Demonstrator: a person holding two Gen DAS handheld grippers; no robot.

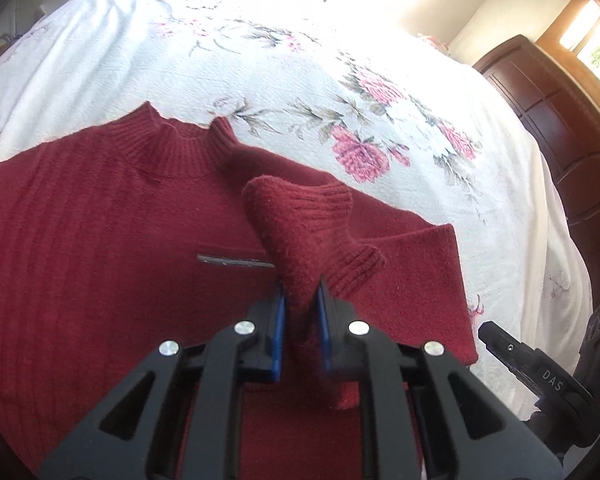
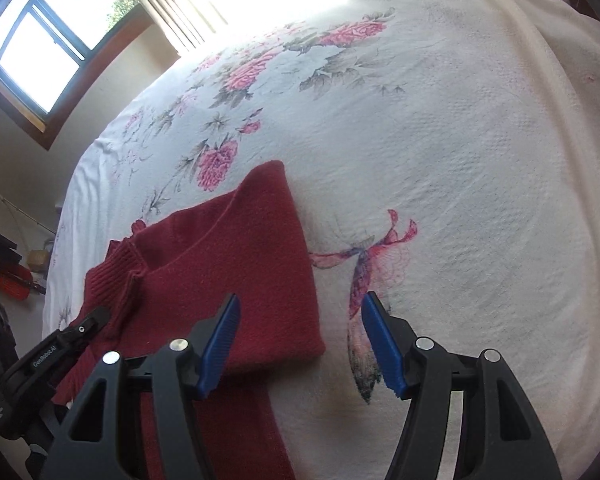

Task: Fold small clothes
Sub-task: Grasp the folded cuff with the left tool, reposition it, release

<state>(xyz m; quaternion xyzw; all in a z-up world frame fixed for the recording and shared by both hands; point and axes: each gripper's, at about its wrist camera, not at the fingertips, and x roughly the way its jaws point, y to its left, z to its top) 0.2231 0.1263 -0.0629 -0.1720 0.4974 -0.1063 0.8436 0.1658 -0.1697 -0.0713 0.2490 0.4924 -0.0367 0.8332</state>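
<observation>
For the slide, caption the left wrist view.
Left gripper clamps a red sweater's ribbed sleeve cuff above its body on a floral bedspread.

The sweater (image 1: 100, 220) is dark red, ribbed at collar and cuff (image 1: 340, 208). The bedspread (image 1: 260, 60) is white with pink flowers, grey-green leaves and a pink-purple ribbon (image 2: 364, 256). Both grippers are black with blue pads (image 2: 380, 340). The wardrobe (image 1: 560, 120) is dark brown.

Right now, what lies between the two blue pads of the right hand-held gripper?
In the right wrist view, the right hand-held gripper is open; between its pads lie the red sweater's folded edge and bare floral bedspread. Nothing is gripped.
</observation>
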